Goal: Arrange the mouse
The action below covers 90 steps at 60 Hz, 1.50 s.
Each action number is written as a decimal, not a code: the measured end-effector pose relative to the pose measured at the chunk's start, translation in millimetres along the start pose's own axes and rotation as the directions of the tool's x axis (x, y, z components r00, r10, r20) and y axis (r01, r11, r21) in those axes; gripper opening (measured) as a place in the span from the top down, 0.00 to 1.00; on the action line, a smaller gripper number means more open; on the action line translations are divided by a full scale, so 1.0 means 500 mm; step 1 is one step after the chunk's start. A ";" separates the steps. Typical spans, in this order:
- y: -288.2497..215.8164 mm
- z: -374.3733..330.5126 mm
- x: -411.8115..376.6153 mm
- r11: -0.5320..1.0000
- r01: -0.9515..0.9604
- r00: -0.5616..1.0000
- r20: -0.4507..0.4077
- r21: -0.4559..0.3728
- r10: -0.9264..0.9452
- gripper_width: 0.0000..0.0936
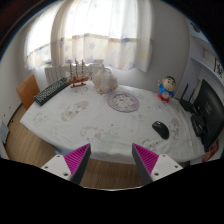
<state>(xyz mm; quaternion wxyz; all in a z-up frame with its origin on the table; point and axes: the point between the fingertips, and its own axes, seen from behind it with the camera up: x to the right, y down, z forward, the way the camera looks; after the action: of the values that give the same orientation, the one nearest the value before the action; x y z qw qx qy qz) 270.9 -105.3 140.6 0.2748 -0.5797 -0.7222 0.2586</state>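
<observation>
A small black mouse [160, 128] lies on the white patterned tablecloth near the table's right end. My gripper [112, 160] is held above the wooden floor, short of the table's near edge. Its two pink-padded fingers [75, 158] are spread wide apart with nothing between them. The mouse is well beyond the fingers and to the right of them.
The table [100, 125] also bears a black keyboard [52, 91] at the far left, a round patterned disc [123, 101] in the middle, a wrapped bundle [105, 78] and a cartoon figurine [167, 89]. A dark monitor [208, 108] stands at the right end. Curtained windows are behind.
</observation>
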 end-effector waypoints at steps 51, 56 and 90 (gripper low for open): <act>0.060 0.269 0.534 0.983 -0.122 0.980 -0.141 0.136 0.141 0.08; 0.051 0.317 0.556 0.983 -0.105 0.985 -0.124 0.148 0.123 0.08; -0.021 0.539 0.656 0.981 -0.152 0.984 -0.075 0.119 0.161 0.20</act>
<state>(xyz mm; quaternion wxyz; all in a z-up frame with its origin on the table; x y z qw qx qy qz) 17.9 199.1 -12.9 0.3161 -0.6287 -0.6463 0.2951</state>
